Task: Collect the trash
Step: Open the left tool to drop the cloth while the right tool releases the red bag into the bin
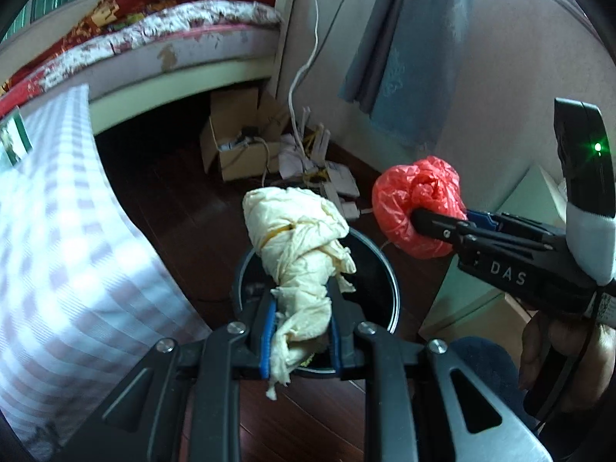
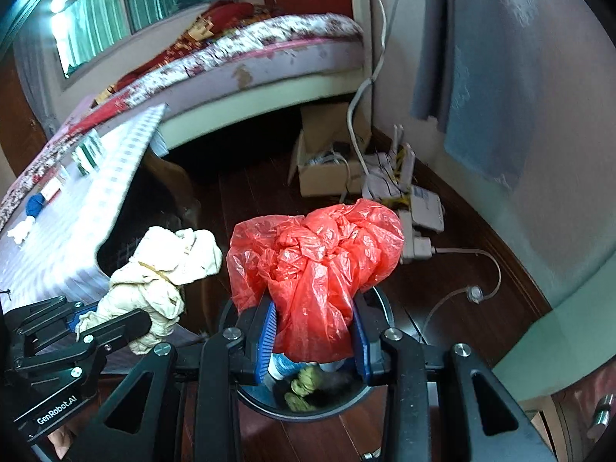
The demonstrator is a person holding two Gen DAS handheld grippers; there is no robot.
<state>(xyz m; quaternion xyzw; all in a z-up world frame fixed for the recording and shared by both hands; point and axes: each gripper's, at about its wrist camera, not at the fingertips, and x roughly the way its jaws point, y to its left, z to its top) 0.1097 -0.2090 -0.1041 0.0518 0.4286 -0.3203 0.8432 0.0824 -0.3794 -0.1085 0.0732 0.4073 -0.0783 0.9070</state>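
Note:
My left gripper [image 1: 300, 331] is shut on a crumpled cream paper wad [image 1: 300, 238] bound with a rubber band, held above a black round trash bin [image 1: 381, 269] on the dark wood floor. My right gripper [image 2: 313, 337] is shut on a bunched red plastic bag [image 2: 315, 254], held over the same bin [image 2: 379, 300], whose inside shows a few scraps. In the left wrist view the red bag [image 1: 417, 208] hangs to the right of the bin with the right gripper [image 1: 419, 221] clamped on it. The right wrist view has the paper wad [image 2: 165, 269] and left gripper [image 2: 111, 317] at the left.
A table under a checked cloth [image 1: 57, 231] stands left of the bin, with small items on it [image 2: 34, 204]. A bed [image 1: 173, 38] lies behind, a cardboard box [image 1: 238, 142] and white routers with cables [image 2: 396, 177] on the floor beside it. A pale green cabinet [image 1: 500, 211] stands right.

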